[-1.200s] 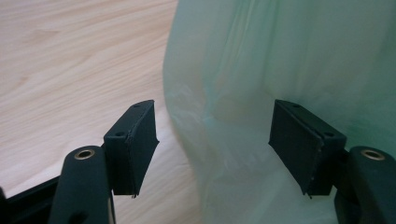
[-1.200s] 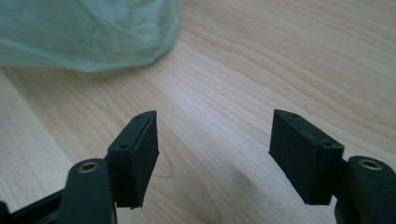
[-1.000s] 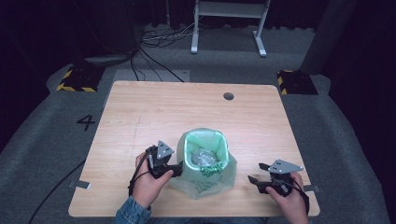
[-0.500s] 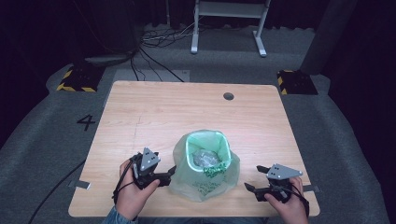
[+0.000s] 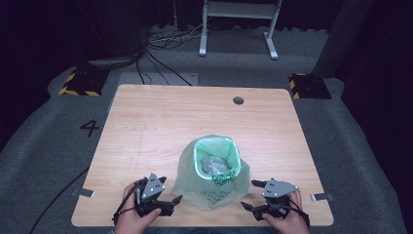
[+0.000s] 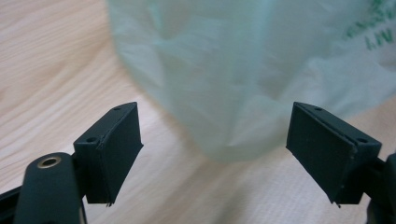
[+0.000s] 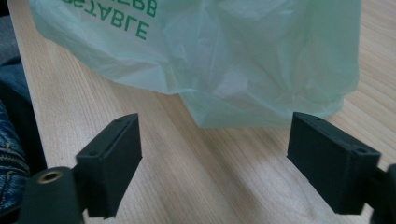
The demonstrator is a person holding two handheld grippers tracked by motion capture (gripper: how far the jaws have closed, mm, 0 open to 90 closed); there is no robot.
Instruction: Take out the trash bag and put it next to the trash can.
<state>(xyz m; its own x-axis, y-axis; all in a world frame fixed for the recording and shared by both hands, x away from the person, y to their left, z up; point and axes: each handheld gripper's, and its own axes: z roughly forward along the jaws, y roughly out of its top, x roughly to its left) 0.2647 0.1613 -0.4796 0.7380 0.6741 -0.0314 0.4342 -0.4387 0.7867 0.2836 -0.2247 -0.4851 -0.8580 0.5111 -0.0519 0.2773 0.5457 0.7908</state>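
Observation:
A small bin lined with a pale green plastic bag (image 5: 214, 168) stands near the table's front edge, with crumpled clear material (image 5: 214, 165) inside it. The bag's skirt spreads onto the wood and bears green print. My left gripper (image 5: 171, 195) lies just left of the bag, open, its jaws pointing at the bag (image 6: 243, 74) with nothing between them. On the bag's right my right gripper (image 5: 253, 195) is open too, facing the bag (image 7: 224, 60) across a short gap of bare wood.
The wooden table (image 5: 160, 122) has a round cable hole (image 5: 238, 100) near its far edge. Beyond it are a white stand's legs (image 5: 238, 29), floor cables (image 5: 160, 44) and two hazard-striped blocks (image 5: 80, 80). A denim sleeve (image 7: 11, 140) shows at the table's front edge.
Both grippers have drawn back from the bag toward the front edge; the left has let go of the bag's side and moved down and left.

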